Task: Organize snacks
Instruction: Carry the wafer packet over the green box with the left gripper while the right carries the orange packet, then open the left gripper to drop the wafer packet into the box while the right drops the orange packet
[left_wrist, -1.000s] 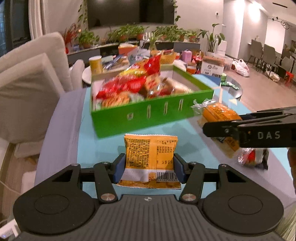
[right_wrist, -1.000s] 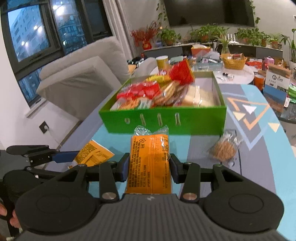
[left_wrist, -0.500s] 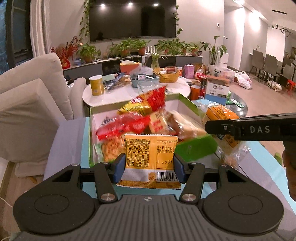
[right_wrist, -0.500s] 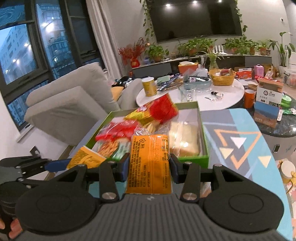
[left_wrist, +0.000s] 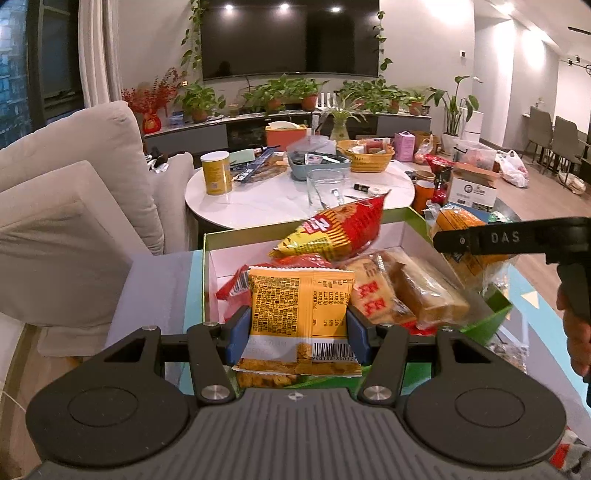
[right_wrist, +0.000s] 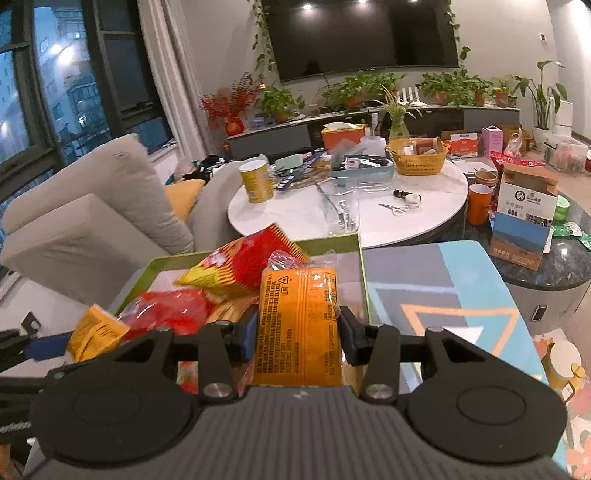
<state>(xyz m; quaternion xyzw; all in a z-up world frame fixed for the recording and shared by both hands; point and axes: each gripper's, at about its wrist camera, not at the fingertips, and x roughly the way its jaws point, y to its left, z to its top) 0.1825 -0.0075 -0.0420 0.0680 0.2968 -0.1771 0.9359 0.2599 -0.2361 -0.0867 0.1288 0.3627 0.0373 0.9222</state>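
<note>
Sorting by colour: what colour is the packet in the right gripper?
Orange with black print, clearest in the right wrist view: packet, right gripper.

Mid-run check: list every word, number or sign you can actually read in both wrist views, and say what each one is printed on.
"DAS": side of the black right gripper arm.
"940188 800327": barcode digits, partly cut off, on the yellow snack packet in the left gripper.
Triangle warning sign: top of the orange snack packet in the right gripper.
Fine print on both packets, red characters on the clear cracker pack, white carton label: unreadable.

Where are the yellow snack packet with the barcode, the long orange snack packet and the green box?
yellow snack packet (left_wrist: 299, 314), left wrist view, printed back
long orange snack packet (right_wrist: 297, 325), right wrist view, middle
green box (left_wrist: 496, 312), left wrist view, right wall
</note>
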